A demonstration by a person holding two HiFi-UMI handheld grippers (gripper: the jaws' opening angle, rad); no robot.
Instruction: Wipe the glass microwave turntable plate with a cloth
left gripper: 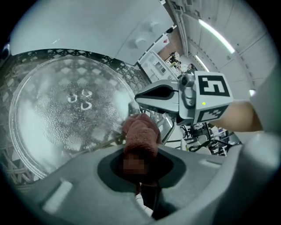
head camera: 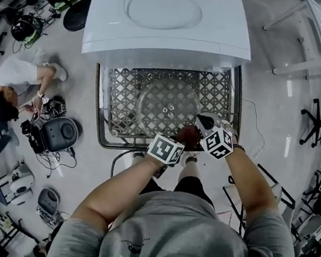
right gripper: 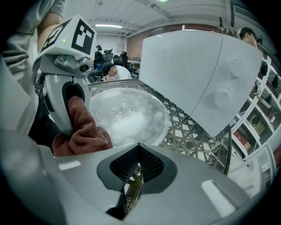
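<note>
Now, treat the round clear glass turntable plate (left gripper: 66, 110), flat on the metal lattice basket (head camera: 220, 94) just ahead of both jaws, as heavy, slick, breakable, best steadied at its rim, with the soft rust-red terry cloth (left gripper: 140, 132) clamped in the left gripper's (left gripper: 135, 161) jaws, the right gripper's (right gripper: 138, 154) together, empty.

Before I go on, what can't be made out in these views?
- Whether the cloth touches the plate: in the head view the left hand-held gripper and right hand-held gripper cover that spot; in the left gripper view the cloth overlaps the rim.
- Left jaw tips: buried in cloth, under a mosaic patch.
- Smears on the plate: clear glass over the rack, unreadable in all views.
</note>
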